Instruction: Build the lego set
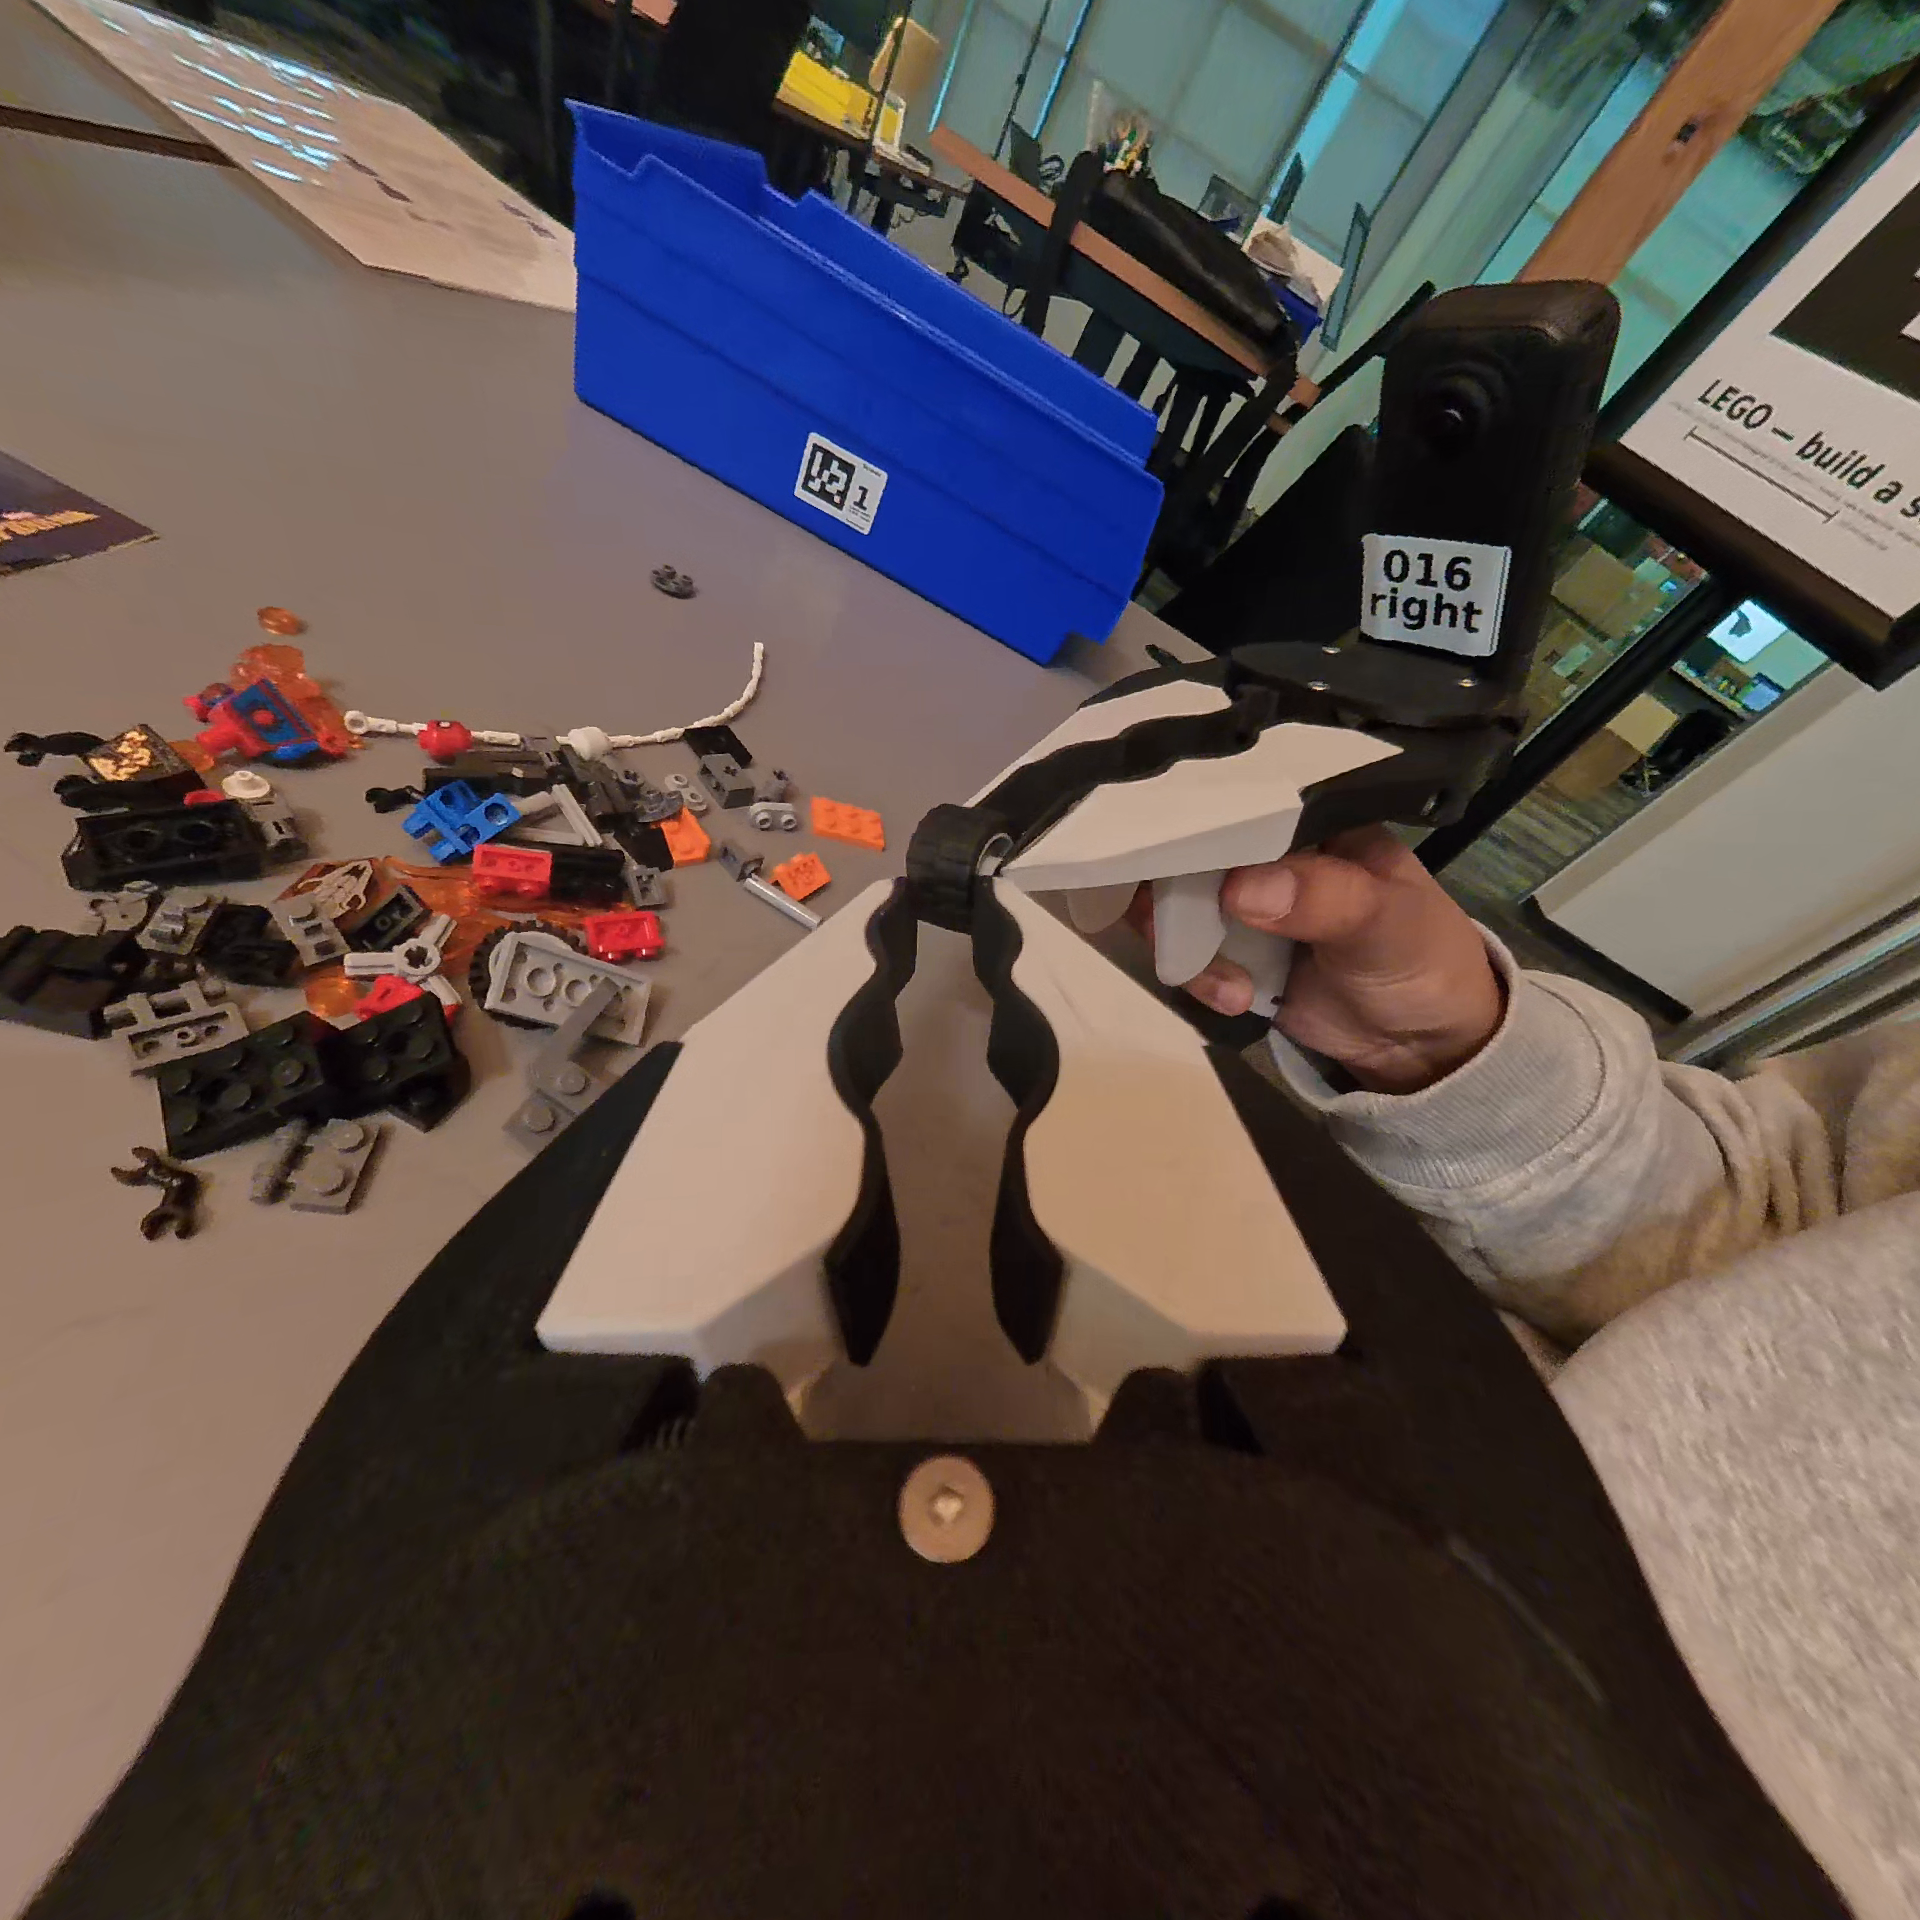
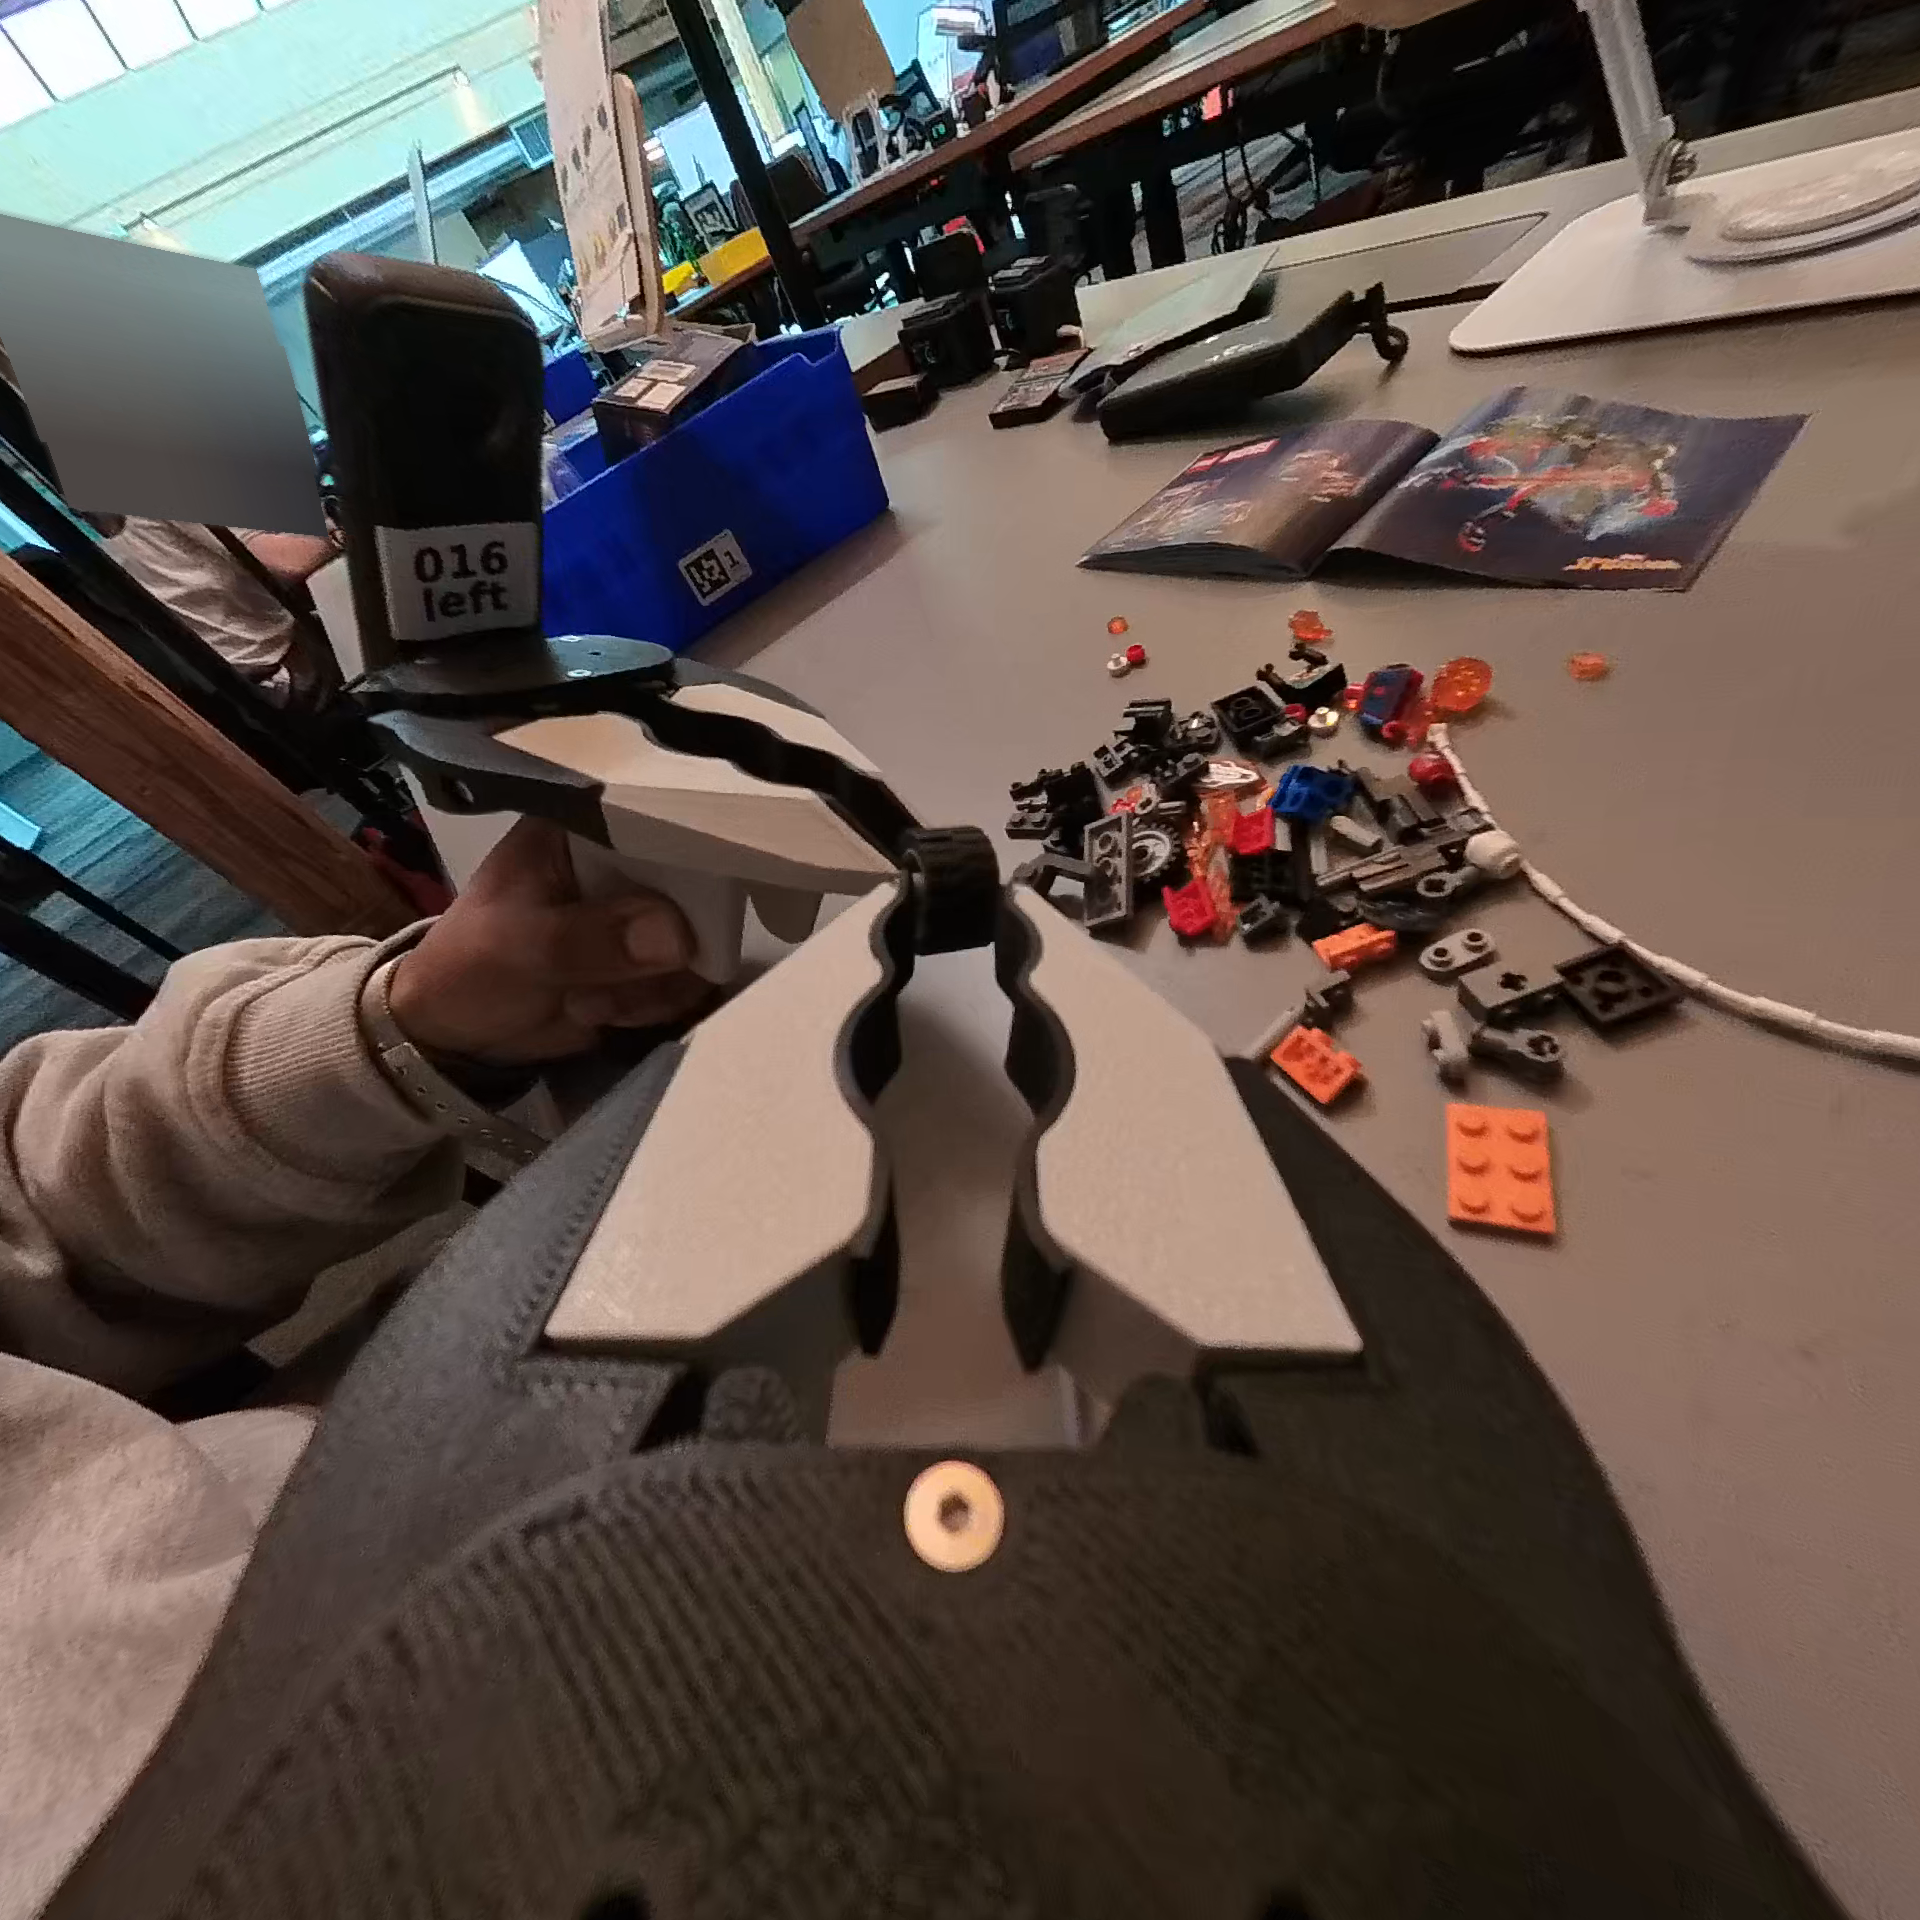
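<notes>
A small black tyre is held in the air above the grey table, near its edge. My left gripper is shut on the tyre from below in the left wrist view. My right gripper comes in from the right, and its tips meet the same tyre. In the right wrist view, my right gripper is shut on the tyre, and my left gripper reaches it from the left. A hand in a light sleeve holds each gripper's handle.
A pile of loose black, grey, red, blue and orange bricks lies on the table to the left. A blue bin stands behind it. An open instruction booklet, a white segmented cord and an orange plate lie nearby. Only a small space, under 4 cm, lies between the two pairs of fingers. About 10 cm separates my right fingertips from the orange plate. It is also in sight in the left wrist view.
</notes>
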The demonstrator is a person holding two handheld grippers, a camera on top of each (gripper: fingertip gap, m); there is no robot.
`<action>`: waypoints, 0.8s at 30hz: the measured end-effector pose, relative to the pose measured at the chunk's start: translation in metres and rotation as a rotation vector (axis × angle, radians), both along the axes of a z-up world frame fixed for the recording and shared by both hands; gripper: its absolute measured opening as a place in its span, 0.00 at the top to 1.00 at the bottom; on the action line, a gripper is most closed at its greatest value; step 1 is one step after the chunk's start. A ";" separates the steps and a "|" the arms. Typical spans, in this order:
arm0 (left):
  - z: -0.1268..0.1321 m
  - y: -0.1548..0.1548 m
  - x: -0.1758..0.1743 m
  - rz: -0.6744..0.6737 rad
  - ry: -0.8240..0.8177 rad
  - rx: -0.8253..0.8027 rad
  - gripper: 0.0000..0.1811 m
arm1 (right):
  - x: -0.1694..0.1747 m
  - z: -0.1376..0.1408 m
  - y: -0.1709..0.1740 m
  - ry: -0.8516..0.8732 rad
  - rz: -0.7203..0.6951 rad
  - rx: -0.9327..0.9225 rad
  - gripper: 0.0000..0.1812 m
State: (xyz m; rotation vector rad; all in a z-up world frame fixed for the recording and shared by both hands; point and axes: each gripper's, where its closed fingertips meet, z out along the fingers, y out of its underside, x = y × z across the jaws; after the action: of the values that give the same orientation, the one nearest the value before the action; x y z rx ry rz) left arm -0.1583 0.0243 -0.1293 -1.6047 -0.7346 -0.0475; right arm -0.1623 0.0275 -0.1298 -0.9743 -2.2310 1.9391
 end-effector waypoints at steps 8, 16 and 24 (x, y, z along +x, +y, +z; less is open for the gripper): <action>-0.005 0.001 -0.002 0.020 -0.002 -0.046 0.99 | -0.008 -0.009 0.004 -0.020 -0.070 0.059 0.93; 0.001 0.019 0.022 -0.070 0.102 -0.080 0.97 | -0.020 -0.008 0.020 -0.071 -0.104 0.003 0.93; -0.003 0.019 0.034 -0.140 0.401 -0.285 0.70 | 0.026 0.008 0.012 -0.571 0.231 -0.450 0.93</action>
State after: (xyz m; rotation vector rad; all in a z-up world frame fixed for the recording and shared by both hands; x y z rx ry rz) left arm -0.1247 0.0436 -0.1325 -1.8608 -0.3262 0.2822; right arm -0.1362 0.0391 -0.1222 -1.5550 -2.2844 2.6139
